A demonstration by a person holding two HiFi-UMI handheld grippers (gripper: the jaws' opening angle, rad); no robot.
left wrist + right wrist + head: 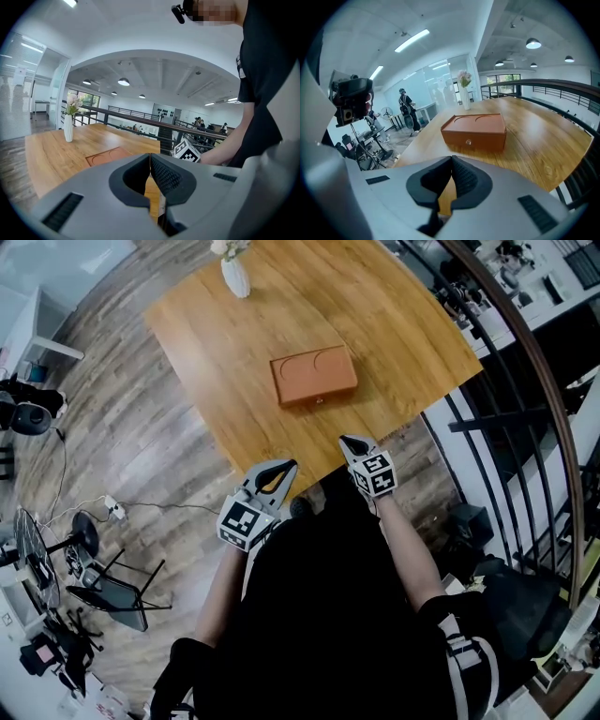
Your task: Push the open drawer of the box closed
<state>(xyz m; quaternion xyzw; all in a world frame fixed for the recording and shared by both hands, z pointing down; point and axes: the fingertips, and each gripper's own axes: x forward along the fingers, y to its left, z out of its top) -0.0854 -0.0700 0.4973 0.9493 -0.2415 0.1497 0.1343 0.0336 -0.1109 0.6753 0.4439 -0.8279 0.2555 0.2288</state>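
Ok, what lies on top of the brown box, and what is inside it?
Nothing lies on the box: its top shows only two shallow round recesses, both empty. The drawer front with its knob looks shut, so the inside is hidden.

Right gripper: fingers pressed together at the tips, nothing between them, at the near edge of the bench. Box: brown, mid-bench, well apart from the gripper; drawer front flush, round knob facing the camera. Vase with flowers: beyond the box, toward the far edge
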